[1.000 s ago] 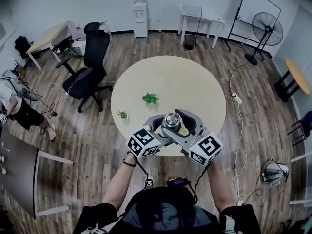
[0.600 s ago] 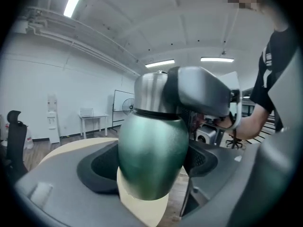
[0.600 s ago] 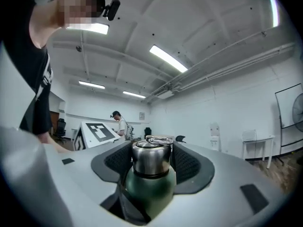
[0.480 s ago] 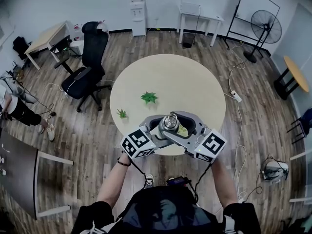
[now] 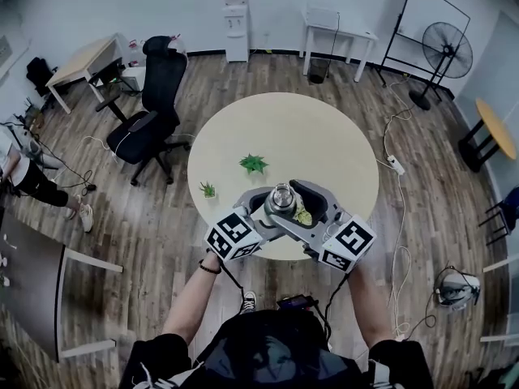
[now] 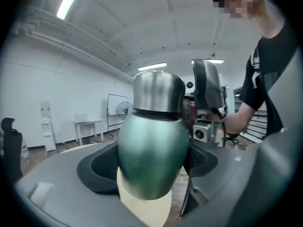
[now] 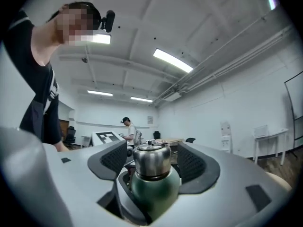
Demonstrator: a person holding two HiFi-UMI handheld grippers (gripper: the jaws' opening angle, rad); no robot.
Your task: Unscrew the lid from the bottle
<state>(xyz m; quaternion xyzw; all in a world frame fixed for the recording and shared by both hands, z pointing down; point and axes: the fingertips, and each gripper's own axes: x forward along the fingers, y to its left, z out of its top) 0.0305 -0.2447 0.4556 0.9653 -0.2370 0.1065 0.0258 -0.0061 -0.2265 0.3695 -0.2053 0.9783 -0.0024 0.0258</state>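
Right now the bottle (image 6: 151, 164) is up in the air, over the near edge of the round table (image 5: 284, 132). It has a fat, dark green body with a slightly rough skin. Its lid (image 7: 151, 159) is shiny silver metal, shaped like a short round cap. A thin dark ring runs between the lid and the green body. The lid is on top of the bottle, and the bottle stands almost straight up.

The left gripper (image 6: 154, 162) holds the green body. Its two dark pads (image 6: 102, 167) press on the body from both sides, so the bottle sits tight between them.

The right gripper (image 7: 152, 161) comes from the other side, higher up. Its jaws have just been opening and are wide apart. The silver lid stands between them with a small gap on each side.
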